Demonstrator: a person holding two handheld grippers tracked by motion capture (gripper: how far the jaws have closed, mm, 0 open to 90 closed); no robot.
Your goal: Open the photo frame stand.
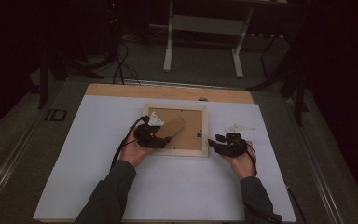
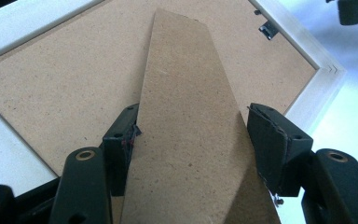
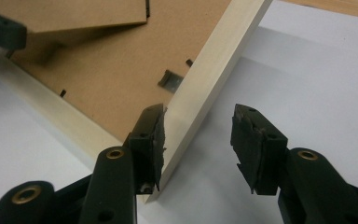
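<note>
Frame (image 1: pixel 175 150) face down on the white table cover (image 1: pixel 98 154), that is the setting, its brown backing board (image 2: pixel 51 88) turned up and its pale wooden border all round. It lies a little toward the far side of the cover, between the two hands.

Over on the left, the left gripper (image 1: pixel 156 135) reaches in across the near-left corner of the frame. From the left gripper view, the cardboard easel stand (image 2: pixel 191 121) runs straight up between the two black jaws, lifted off the backing board at an angle. The left pad sits right against the stand's edge; the right pad is very close to the other edge, though whether it actually presses I cannot tell. A small metal hanger (image 2: pixel 267 31) shows near the frame's far corner.

Now the right side. The right gripper (image 1: pixel 227 142) sits by the frame's near-right corner. In the right gripper view its jaws stand well apart, straddling the pale side rail (image 3: pixel 214 79): the left pad is against the rail's inner side, over the backing board, while the right pad hangs clear above the white cover with a visible gap to the wood. Nothing is clamped there. A metal retaining clip (image 3: pixel 170 80) sits just beside the rail.
</note>
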